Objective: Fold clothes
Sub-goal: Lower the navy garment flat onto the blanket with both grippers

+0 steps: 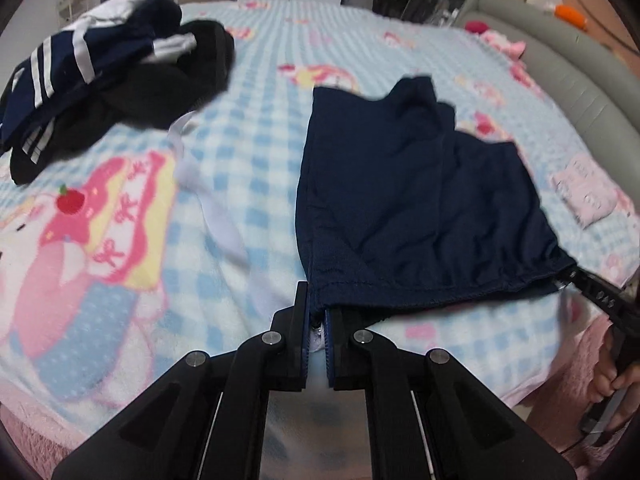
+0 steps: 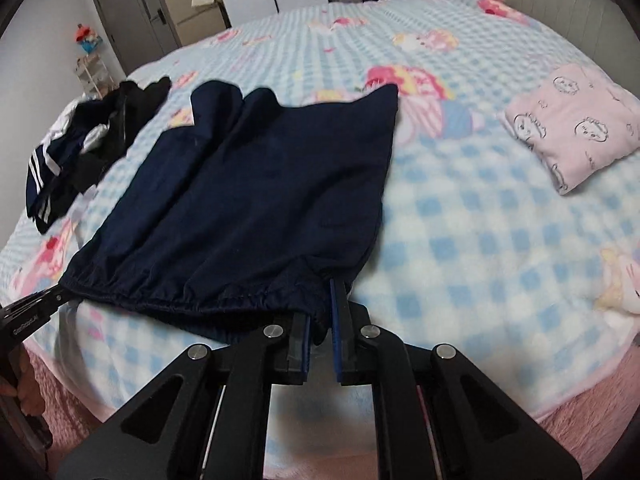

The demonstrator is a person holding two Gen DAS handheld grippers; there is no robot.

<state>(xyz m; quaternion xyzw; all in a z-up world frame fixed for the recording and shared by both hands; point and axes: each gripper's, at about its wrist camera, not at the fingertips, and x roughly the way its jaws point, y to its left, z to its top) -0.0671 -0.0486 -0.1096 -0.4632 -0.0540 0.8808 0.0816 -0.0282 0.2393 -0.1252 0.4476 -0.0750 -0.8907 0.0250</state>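
Note:
A pair of navy blue shorts [image 1: 408, 200] lies spread on the blue checked blanket [image 1: 248, 128], waistband toward me, legs pointing away. My left gripper [image 1: 318, 312] is shut on the left corner of the waistband. My right gripper [image 2: 320, 312] is shut on the right corner of the elastic waistband [image 2: 208, 294]. The shorts also show in the right wrist view [image 2: 256, 184]. Each gripper shows at the edge of the other's view: the right one [image 1: 572, 276], the left one [image 2: 56, 298]. The waistband is stretched between them near the bed's front edge.
A heap of dark clothes with white stripes [image 1: 100, 76] lies at the back left, also in the right wrist view [image 2: 80, 148]. A folded pink printed garment [image 2: 576, 120] lies at the right. A grey headboard [image 1: 560, 72] borders the bed. A white strap [image 1: 208, 196] lies on the blanket.

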